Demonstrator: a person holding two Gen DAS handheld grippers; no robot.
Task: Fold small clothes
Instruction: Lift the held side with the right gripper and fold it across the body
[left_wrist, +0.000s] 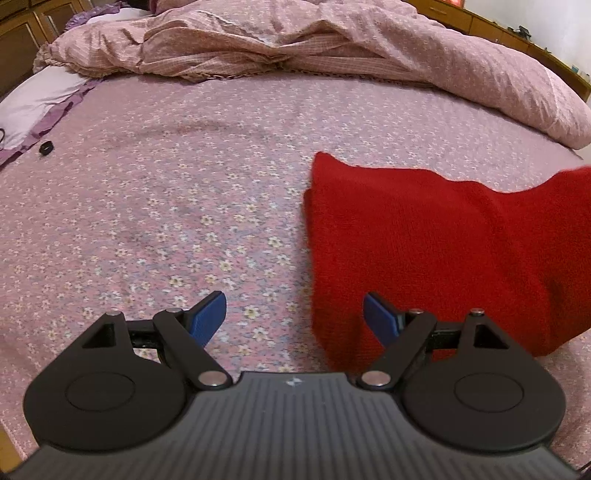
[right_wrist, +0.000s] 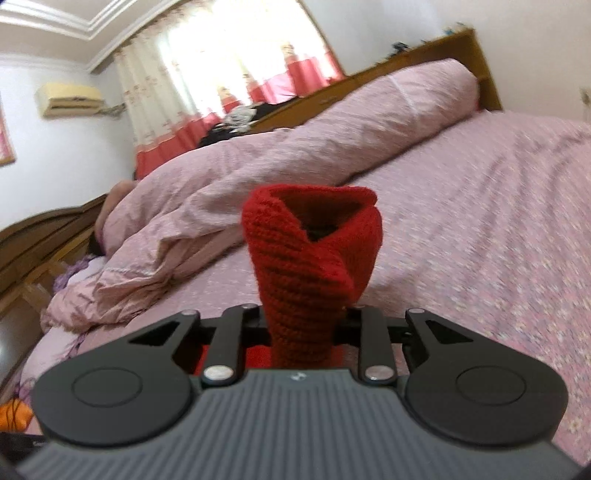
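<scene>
We've got the left gripper (left_wrist: 294, 317) hanging over the bed (left_wrist: 184, 206), its blue fingers (left_wrist: 208, 315) spread wide with nothing between them, only flowered sheet below. The red knit garment (left_wrist: 436, 251) lies toward the right side of the bed, and one blue finger sits in front of its near left edge; we can't tell whether it touches. Its far right corner is pulled up off the sheet. Over on the other side, the right gripper (right_wrist: 304, 325) has its fingers drawn in tight on a bunched end of that red knit garment (right_wrist: 310, 258), which stands up in a twisted roll straight ahead of the camera and blocks the middle of the view. Behind it a rumpled pink quilt (right_wrist: 229, 192) is heaped along the far edge of the bed. A small black object (left_wrist: 45, 148) lies near the bed's left edge, beside a purple pillow (left_wrist: 33, 110). Curtains (right_wrist: 229, 66) hang at the bright window.
</scene>
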